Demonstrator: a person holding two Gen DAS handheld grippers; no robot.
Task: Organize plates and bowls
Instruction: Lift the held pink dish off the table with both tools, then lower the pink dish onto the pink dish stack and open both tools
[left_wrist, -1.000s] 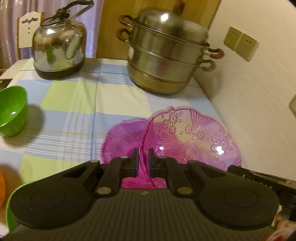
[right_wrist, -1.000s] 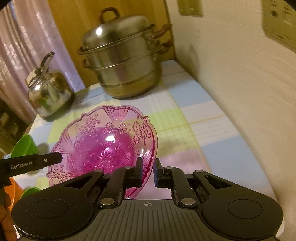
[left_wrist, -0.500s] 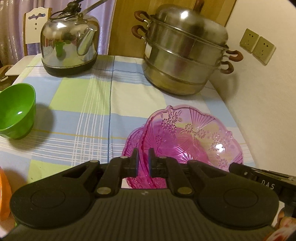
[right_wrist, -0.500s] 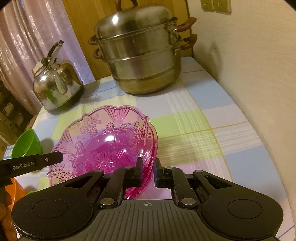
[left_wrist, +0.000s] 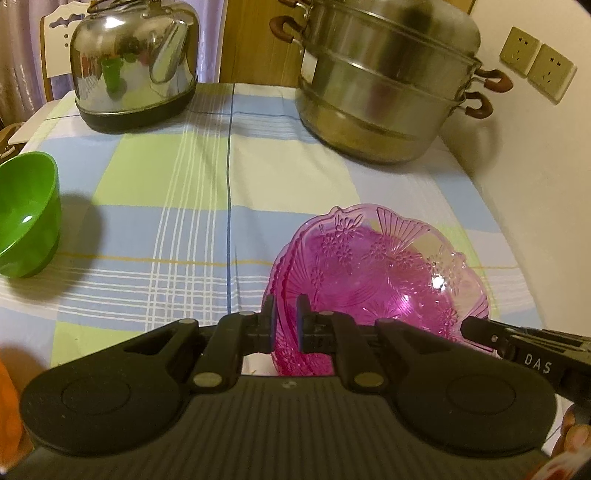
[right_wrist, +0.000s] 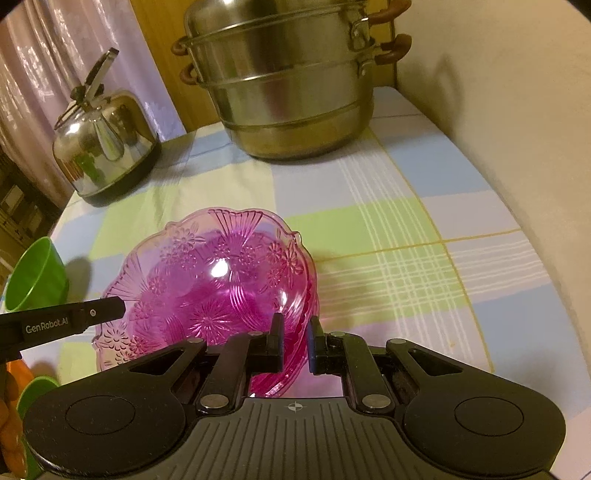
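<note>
A pink see-through bowl (left_wrist: 384, 273) with pressed flowers sits low over the checked tablecloth, seemingly nested on a second pink dish under it. My left gripper (left_wrist: 284, 317) is shut on its left rim. My right gripper (right_wrist: 293, 339) is shut on the bowl's (right_wrist: 214, 284) right rim. Each gripper's finger shows in the other's view. A green bowl (left_wrist: 26, 218) stands at the left, apart from both grippers, and shows in the right wrist view (right_wrist: 35, 277).
A steel kettle (left_wrist: 136, 62) stands at the back left and a big steel steamer pot (left_wrist: 384, 81) at the back right. A wall (left_wrist: 535, 166) runs along the table's right side. Something orange (right_wrist: 14, 373) lies at the near left edge.
Both grippers carried the pink bowl forward and down; the pink shape beneath it has closed in under the bowl. Kettle and pot look nearer.
</note>
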